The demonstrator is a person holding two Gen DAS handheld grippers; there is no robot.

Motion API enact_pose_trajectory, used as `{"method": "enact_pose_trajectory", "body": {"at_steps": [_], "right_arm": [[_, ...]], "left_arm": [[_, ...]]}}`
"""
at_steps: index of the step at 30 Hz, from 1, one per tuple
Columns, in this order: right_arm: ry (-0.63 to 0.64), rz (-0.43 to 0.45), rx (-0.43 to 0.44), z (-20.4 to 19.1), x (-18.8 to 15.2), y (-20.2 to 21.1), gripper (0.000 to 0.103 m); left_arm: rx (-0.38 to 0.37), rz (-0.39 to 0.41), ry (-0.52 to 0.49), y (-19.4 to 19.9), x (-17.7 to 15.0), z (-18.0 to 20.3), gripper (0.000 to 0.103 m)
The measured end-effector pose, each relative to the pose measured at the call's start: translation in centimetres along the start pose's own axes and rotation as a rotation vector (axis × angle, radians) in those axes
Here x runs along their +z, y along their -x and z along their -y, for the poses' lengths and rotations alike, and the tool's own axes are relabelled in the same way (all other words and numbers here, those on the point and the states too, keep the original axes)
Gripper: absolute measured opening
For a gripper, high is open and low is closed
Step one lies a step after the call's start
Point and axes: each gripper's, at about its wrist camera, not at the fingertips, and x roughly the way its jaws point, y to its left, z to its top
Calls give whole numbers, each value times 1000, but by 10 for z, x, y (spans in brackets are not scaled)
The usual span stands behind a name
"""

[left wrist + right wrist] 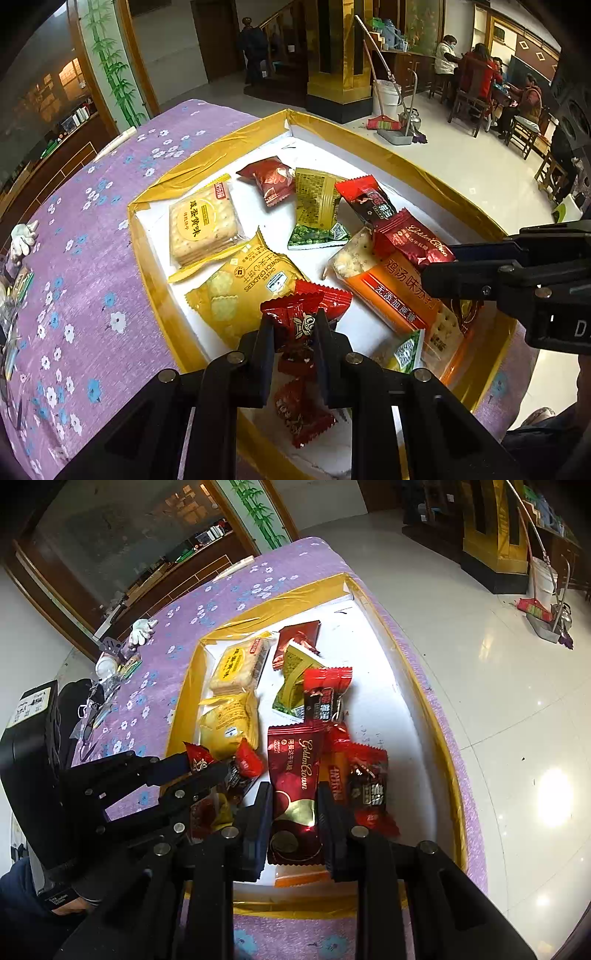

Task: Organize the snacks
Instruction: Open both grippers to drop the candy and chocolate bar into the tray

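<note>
A gold-rimmed tray [424, 173] with a white floor holds several snack packets. My left gripper [293, 325] is shut on a small red candy [295, 321] over the tray's near edge; the same gripper [212, 766] shows at the left of the right wrist view with that red candy [197, 757] in its tips. My right gripper [295, 797] is shut on a dark red Golden Crown packet [295, 775], held above the tray [447, 760]; in the left wrist view it [428, 273] enters from the right with the packet [410, 238]. An orange cracker pack [391, 291] lies beneath.
Yellow cracker packs [203, 221], a green packet [317, 210] and red candies [273, 179] lie in the tray. The table has a purple flowered cloth [92, 295]; a white glove [142, 631] and clutter lie at its left. A broom [384, 122] and people seated at a table [480, 81] are beyond.
</note>
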Motion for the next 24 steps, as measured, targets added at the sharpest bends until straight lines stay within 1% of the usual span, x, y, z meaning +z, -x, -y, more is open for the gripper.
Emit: {"method": "enact_pose_trajectory", "body": {"at_steps": [5, 11, 24], "right_arm": [[0, -13, -5, 3, 4, -6, 23], [-14, -28, -22, 9, 8, -15, 23], [-28, -4, -58, 17, 18, -20, 23]], "left_arm": [[10, -5, -2, -7, 2, 0, 19], [38, -1, -13, -14, 8, 1, 19], [81, 9, -57, -24, 19, 6, 19]]}}
